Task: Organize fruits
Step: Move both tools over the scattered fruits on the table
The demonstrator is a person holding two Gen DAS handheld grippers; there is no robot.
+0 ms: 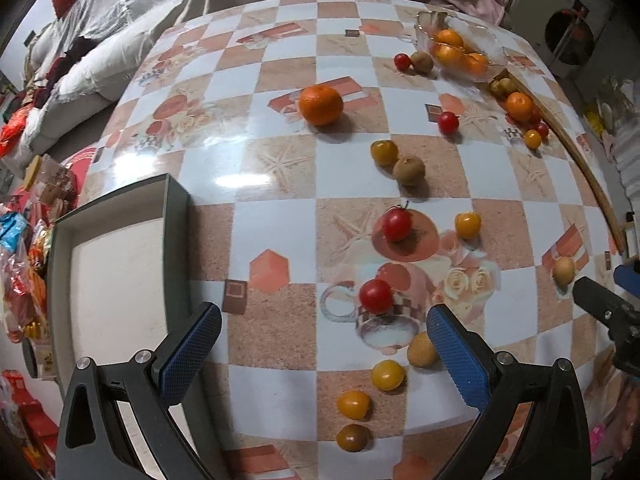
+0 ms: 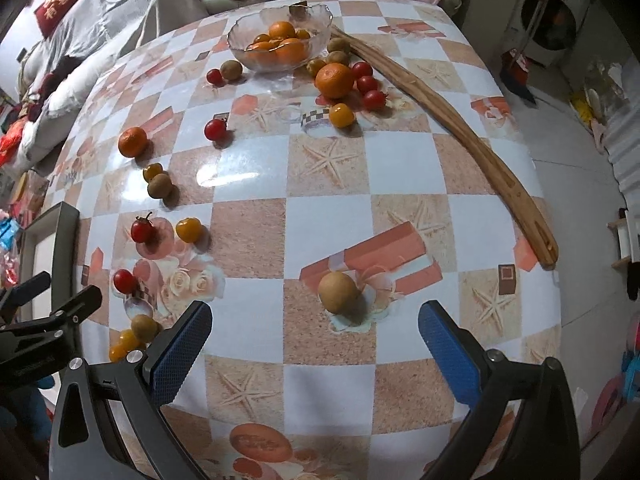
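Checkered table strewn with fruit | my left gripper wide above red cherry tomato | my right gripper wide near kiwi

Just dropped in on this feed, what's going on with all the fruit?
A person with two handheld grippers is sorting fruit scattered over a checkered table. Both grippers are open and hold nothing. The left gripper hovers near a red tomato, beside a grey tray that has no fruit in its visible part. The right gripper is lined up on a brown kiwi. A glass bowl at the far end already holds oranges.
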